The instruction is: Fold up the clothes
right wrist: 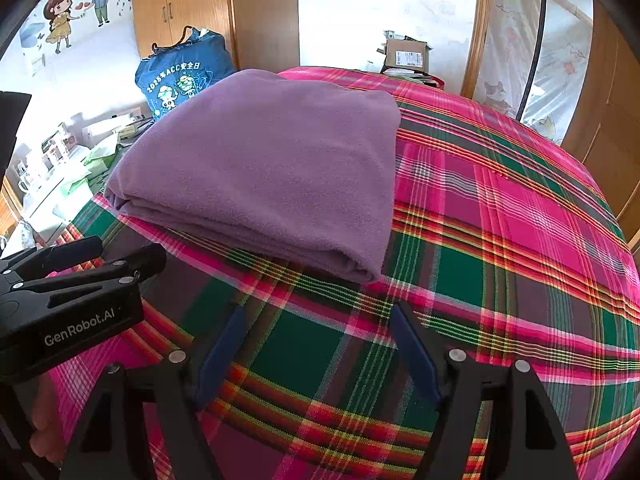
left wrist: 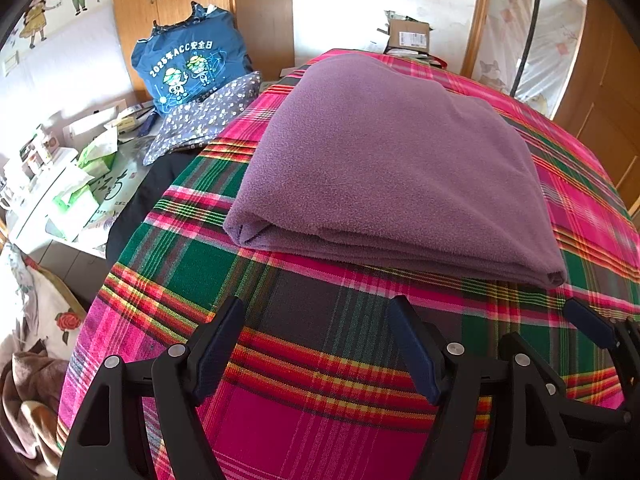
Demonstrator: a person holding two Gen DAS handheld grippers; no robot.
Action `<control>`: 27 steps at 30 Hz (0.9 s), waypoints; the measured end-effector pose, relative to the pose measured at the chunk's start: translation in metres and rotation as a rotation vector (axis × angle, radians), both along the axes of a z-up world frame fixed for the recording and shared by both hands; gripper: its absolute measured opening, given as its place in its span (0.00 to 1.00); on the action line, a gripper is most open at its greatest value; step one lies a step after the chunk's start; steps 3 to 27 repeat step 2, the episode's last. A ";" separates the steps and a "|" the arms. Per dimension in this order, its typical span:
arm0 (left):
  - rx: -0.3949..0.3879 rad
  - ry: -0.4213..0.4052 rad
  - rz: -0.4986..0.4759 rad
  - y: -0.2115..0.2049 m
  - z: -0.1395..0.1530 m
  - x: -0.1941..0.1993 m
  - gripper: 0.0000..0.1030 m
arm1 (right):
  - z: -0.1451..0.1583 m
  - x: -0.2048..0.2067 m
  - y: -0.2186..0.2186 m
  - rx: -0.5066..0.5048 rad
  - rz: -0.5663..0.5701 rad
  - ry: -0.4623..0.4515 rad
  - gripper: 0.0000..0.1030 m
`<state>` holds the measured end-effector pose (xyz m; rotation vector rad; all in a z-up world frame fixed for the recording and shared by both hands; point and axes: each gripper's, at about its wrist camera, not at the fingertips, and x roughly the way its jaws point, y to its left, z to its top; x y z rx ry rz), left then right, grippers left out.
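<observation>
Purple fleece garment (left wrist: 384, 168) lies folded mid-frame on the plaid bedspread (left wrist: 320, 360), both the left gripper (left wrist: 316, 344) and right gripper (right wrist: 316, 348) spread apart and empty, so a careless grab could undo its layers.

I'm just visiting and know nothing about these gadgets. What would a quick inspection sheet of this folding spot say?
Surface: pink-and-green plaid bedspread, smooth.
Job's things: purple fleece garment, folded into a neat stack, lying flat.
Clutter: blue printed bag, floral cloth, tissue packs on side furniture; cardboard box beyond the bed.
Grippers: left gripper and right gripper both open, empty, short of the garment.
Cables: nothing seen.
Surroundings: wooden wardrobes, cartoon wall sticker.
</observation>
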<state>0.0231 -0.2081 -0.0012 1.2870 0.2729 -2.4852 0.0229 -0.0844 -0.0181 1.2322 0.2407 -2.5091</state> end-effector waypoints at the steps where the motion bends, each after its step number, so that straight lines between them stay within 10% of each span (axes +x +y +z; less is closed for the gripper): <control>1: 0.000 0.000 -0.001 -0.001 0.000 0.000 0.73 | 0.000 0.000 0.000 0.000 0.000 0.000 0.73; 27: 0.000 0.001 -0.001 -0.001 0.000 -0.001 0.73 | 0.000 0.000 0.000 0.000 0.000 0.000 0.73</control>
